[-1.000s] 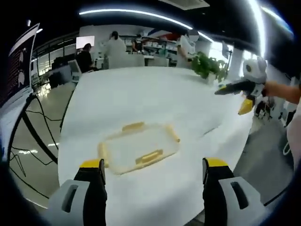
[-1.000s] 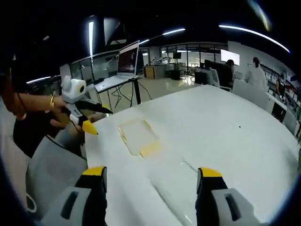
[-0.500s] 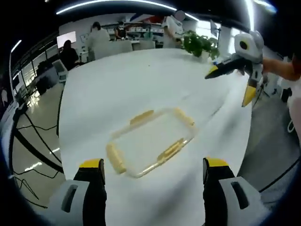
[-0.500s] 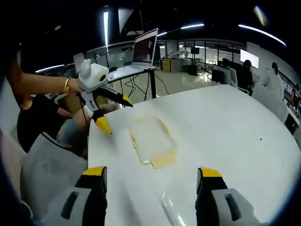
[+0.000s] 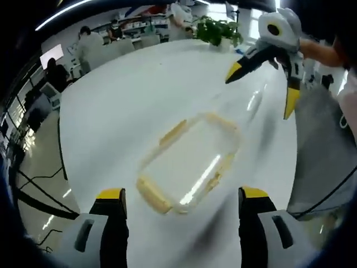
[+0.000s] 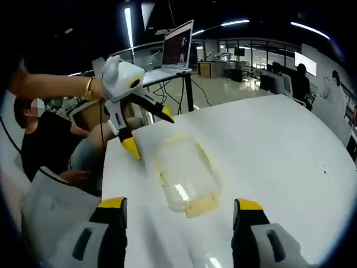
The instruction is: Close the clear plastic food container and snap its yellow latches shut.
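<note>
Wide white round desk (image 5: pixel 128 106), glossy under strip lights. The clear rectangular plastic food container with yellow latches (image 5: pixel 188 165) lies flat just ahead of the left tool (image 5: pixel 177 202), jaws wide apart, holding nothing. The right tool (image 6: pixel 178 207) is spread too, empty, container just ahead. Past the desk: an open laptop (image 6: pixel 177 48), a green potted plant (image 5: pixel 217 30), people at far benches.

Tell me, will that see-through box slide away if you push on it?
Probably, yes. The clear container looks empty, so it is likely light, and it sits flat on a smooth white table. Being low and wide, it should skid rather than tip. Both tools, left and right, are open and not touching it.
</note>
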Demonstrator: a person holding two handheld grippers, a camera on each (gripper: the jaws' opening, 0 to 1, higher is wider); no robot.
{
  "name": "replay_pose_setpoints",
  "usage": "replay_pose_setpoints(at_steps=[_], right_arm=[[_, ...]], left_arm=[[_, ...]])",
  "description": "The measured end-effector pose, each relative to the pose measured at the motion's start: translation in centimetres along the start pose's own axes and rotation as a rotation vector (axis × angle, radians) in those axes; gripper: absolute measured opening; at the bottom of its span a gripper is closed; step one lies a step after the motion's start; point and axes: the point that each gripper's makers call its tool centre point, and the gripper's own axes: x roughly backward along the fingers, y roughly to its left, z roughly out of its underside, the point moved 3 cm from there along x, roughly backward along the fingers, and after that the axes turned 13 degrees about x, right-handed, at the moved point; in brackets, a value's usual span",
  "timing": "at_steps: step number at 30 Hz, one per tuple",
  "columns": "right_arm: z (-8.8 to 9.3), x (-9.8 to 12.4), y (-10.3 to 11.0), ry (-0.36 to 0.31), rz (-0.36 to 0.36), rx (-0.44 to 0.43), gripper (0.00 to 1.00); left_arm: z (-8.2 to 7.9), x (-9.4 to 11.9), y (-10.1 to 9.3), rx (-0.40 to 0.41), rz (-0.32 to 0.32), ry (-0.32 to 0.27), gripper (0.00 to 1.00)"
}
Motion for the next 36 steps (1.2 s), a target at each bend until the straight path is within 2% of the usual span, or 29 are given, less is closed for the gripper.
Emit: replay_pose_setpoints(at_steps=[12,14,16,19,24,28,29,30,36], right_arm=[[2.0,-4.2,-0.6,0.146,-0.049,0.048,0.78],[1.9,-4.7,-0.2,0.167,-0.091,-0.017,0.77],[1.6,-5.3,-0.3,0.164,-0.088,0.003,0.77],[2.9,-6.3,-0.5,0.258,-0.089,0.08,0.76],[3.6,-6.9,-0.6,0.292,-0.085,0.07,0.76],[3.6,-6.9,-1.0,0.31,-0.072,0.106,0.73],[3.8,-6.8,-1.2,0.331,-0.068,0.143,0.71],[3.9,-6.8,-1.2,0.335,-0.068,0.154,0.69],[3.9,-7.0,-1.5,0.33,-0.046,0.164,0.66]], left_arm=[[1.0,-1.8,1.4,-0.027,0.047,0.102,0.8],[1.0,-2.2,1.5,-0.034,0.047,0.109,0.8],[0.8,-2.5,1.6,-0.051,0.041,0.109,0.78],[0.8,-3.1,1.8,-0.042,0.049,0.125,0.78],[0.8,-3.5,1.9,-0.072,0.061,0.151,0.78],[1.1,-4.0,1.6,-0.096,0.075,0.175,0.75],[1.3,-4.1,1.5,-0.105,0.077,0.186,0.74],[1.1,-4.2,1.5,-0.142,0.075,0.184,0.74],[1.0,-4.3,1.8,-0.126,0.059,0.175,0.71]])
